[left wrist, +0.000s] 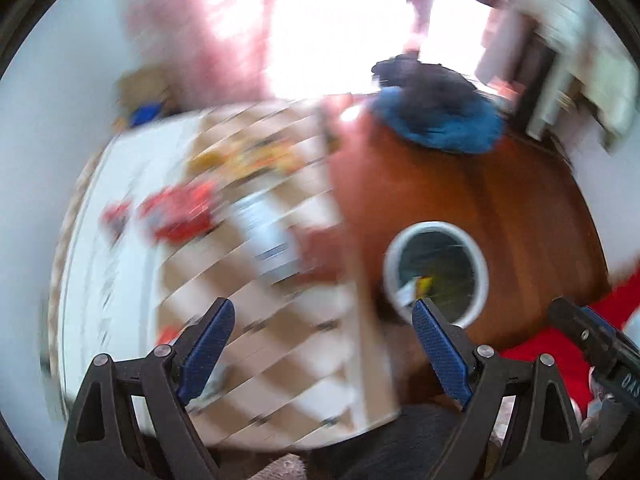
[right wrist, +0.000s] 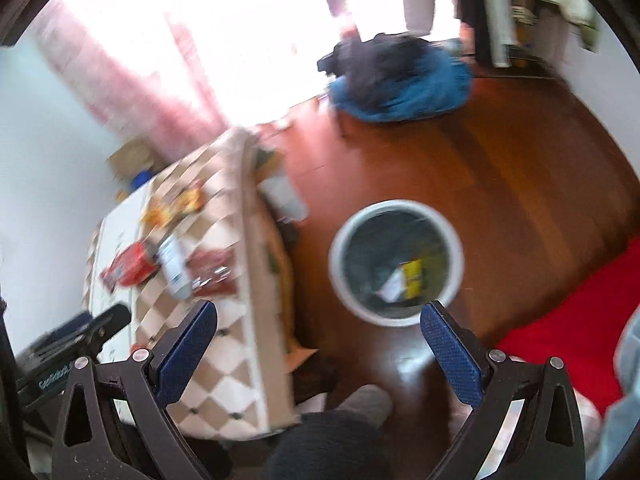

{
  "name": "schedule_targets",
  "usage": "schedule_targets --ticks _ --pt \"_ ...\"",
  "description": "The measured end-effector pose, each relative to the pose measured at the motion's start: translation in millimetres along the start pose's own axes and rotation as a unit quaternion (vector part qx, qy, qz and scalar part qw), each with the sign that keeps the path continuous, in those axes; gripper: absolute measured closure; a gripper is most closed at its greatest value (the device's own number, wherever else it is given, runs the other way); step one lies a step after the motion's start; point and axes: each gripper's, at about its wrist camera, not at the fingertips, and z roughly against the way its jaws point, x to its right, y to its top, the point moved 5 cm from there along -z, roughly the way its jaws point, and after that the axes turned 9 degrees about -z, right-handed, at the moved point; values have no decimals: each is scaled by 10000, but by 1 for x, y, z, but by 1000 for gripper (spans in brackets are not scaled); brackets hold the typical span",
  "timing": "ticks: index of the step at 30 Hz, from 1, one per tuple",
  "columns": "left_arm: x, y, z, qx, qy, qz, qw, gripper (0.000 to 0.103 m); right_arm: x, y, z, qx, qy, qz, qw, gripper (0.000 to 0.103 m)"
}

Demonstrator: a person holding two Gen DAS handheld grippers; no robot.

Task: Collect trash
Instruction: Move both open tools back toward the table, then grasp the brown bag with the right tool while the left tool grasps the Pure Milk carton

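Both tools are spread wide and hold nothing. The left tool (left wrist: 322, 354) hangs at the bottom of its frame over the near edge of the checkered table (left wrist: 280, 360); the right tool (right wrist: 318, 352) hangs lower centre in its frame, between the table's edge and the white-rimmed trash bin (right wrist: 394, 206).

The trash lies on the table, left of centre in the right wrist view: a red wrapper (right wrist: 130, 266), a dark red packet (right wrist: 212, 272), yellow-orange wrappers (right wrist: 176, 204) further up, and a white bottle (right wrist: 174, 266) between the red pieces. The bottle lies on its side, its long axis running from upper left to lower right in the frame; which end is the cap is too blurred to tell.

The bin stands on the wooden floor (right wrist: 500, 168) just beside the table, probably so that items can be carried across in a short move. It already holds a yellow scrap (right wrist: 412, 276) and a white scrap (right wrist: 392, 288). Several items on the table are apparently not yet collected.
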Motion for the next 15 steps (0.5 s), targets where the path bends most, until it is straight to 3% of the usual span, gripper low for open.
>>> schedule_targets --ticks 3,6,10,15 --pt "-71 -39 -23 -393 342 892 9946 12 -42 -8 -49 -358 243 125 9990 0" --pt "-119 -74 -52 -810 413 1702 9812 12 -74 -14 -108 -874 346 106 9955 0" --pt "-140 -102 -87 -1239 172 2488 9605 14 -97 -19 -161 -1292 344 16 9910 1" --pt "-142 -115 -132 -1683 -483 3221 9304 14 -115 -19 -201 -1564 439 -205 9865 1"
